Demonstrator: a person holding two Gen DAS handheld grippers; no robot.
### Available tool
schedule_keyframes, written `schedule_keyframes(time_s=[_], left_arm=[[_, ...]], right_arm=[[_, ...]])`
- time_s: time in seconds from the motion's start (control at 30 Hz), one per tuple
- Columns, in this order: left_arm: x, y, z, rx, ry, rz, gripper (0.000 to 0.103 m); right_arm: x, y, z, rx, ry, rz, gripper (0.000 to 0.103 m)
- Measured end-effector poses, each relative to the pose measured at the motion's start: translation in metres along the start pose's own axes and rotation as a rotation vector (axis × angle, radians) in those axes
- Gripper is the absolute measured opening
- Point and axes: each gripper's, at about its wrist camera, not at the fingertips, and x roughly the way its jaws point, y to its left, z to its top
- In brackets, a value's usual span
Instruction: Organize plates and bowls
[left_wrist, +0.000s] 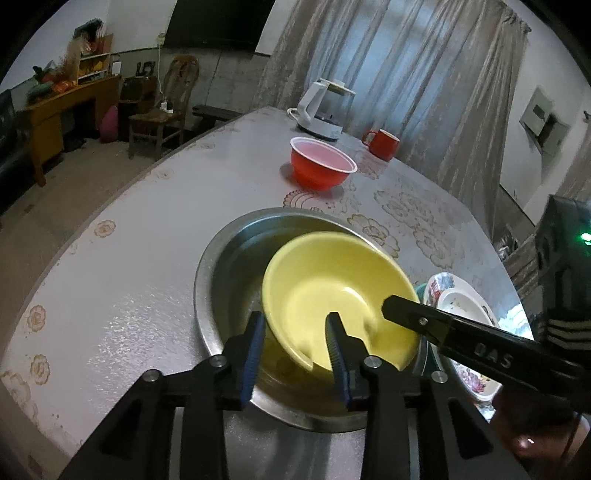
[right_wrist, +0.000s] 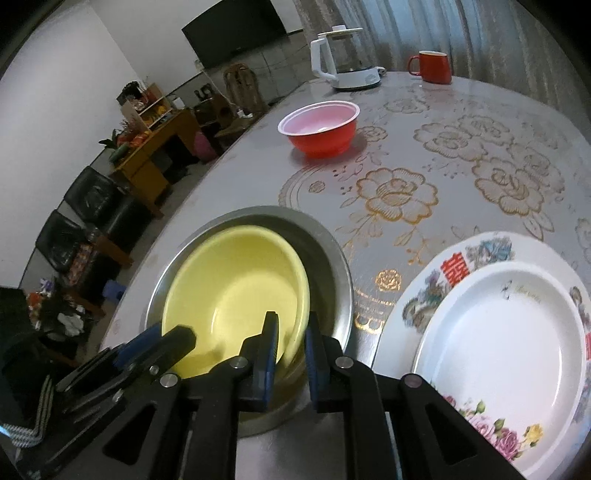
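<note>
A yellow bowl (left_wrist: 332, 288) sits tilted inside a steel bowl (left_wrist: 221, 266) on the table. My left gripper (left_wrist: 297, 339) is open, its fingers on either side of the yellow bowl's near rim. My right gripper (right_wrist: 291, 339) is open too, straddling the same bowl's (right_wrist: 232, 291) right rim inside the steel bowl (right_wrist: 332, 251); it shows in the left wrist view (left_wrist: 402, 310). A red bowl (right_wrist: 319, 127) stands farther back. A white plate (right_wrist: 498, 350) lies on a floral plate (right_wrist: 454, 266) at the right.
A white kettle (right_wrist: 343, 62) and a red mug (right_wrist: 434, 66) stand at the table's far edge. The table's left edge (left_wrist: 110, 199) drops to the floor, with chairs and a wooden desk beyond.
</note>
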Motion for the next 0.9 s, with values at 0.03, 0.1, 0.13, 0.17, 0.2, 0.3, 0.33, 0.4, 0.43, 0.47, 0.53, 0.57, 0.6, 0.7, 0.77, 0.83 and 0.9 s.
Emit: schedule_keyframes(time_s=[0.03, 0.1, 0.13, 0.17, 0.2, 0.3, 0.33, 0.4, 0.43, 0.47, 0.53, 0.57, 0.6, 0.7, 0.77, 0.83, 0.9], left_arm=[[-0.002, -0.001, 0.0, 0.0, -0.008, 0.003, 0.042], [-0.008, 0.0, -0.001, -0.006, -0.032, 0.0, 0.053], [-0.011, 0.001, -0.002, -0.013, -0.041, -0.005, 0.054], [-0.014, 0.002, -0.002, -0.022, -0.05, -0.008, 0.056], [-0.016, 0.003, -0.002, -0.029, -0.056, -0.011, 0.057], [-0.021, 0.005, -0.003, -0.041, -0.065, -0.018, 0.059], [-0.023, 0.005, -0.004, -0.042, -0.07, -0.011, 0.061], [-0.026, 0.006, -0.005, -0.044, -0.077, 0.006, 0.074], [-0.026, 0.006, -0.005, -0.047, -0.08, 0.013, 0.076], [-0.028, 0.007, -0.005, -0.052, -0.085, 0.022, 0.078], [-0.03, 0.007, -0.006, -0.052, -0.086, 0.035, 0.079], [-0.03, 0.006, -0.006, -0.05, -0.086, 0.046, 0.08], [-0.03, 0.006, -0.006, -0.047, -0.086, 0.058, 0.082], [-0.032, 0.006, -0.008, -0.043, -0.093, 0.084, 0.086], [-0.033, 0.005, -0.008, -0.044, -0.093, 0.095, 0.087], [-0.034, 0.004, -0.009, -0.041, -0.095, 0.111, 0.087], [-0.034, 0.004, -0.01, -0.032, -0.095, 0.124, 0.089]], right_arm=[[0.001, 0.001, 0.001, 0.0, -0.003, -0.004, 0.015], [0.002, 0.002, 0.002, 0.002, -0.01, -0.008, 0.019], [0.002, 0.003, 0.002, -0.006, -0.013, -0.01, 0.02], [0.003, 0.005, 0.002, -0.016, -0.013, -0.015, 0.02], [0.003, 0.006, 0.002, -0.026, -0.013, -0.019, 0.021], [0.005, 0.009, 0.001, -0.036, -0.005, -0.011, 0.023], [0.005, 0.009, 0.001, -0.035, -0.005, -0.009, 0.023], [0.006, 0.009, 0.0, -0.035, -0.006, -0.004, 0.023], [0.005, 0.009, -0.001, -0.032, -0.008, -0.001, 0.023], [0.004, 0.009, -0.002, -0.026, -0.009, 0.003, 0.023], [0.001, 0.007, -0.003, -0.014, -0.014, 0.003, 0.024], [-0.001, 0.007, -0.004, -0.01, -0.019, 0.0, 0.026], [-0.003, 0.006, -0.005, -0.01, -0.026, 0.001, 0.026], [-0.01, 0.003, -0.007, -0.006, -0.043, 0.005, 0.026], [-0.015, 0.002, -0.008, 0.001, -0.052, 0.01, 0.027], [-0.022, 0.003, -0.008, -0.003, -0.069, 0.021, 0.027], [-0.026, 0.004, -0.008, -0.005, -0.078, 0.026, 0.028]])
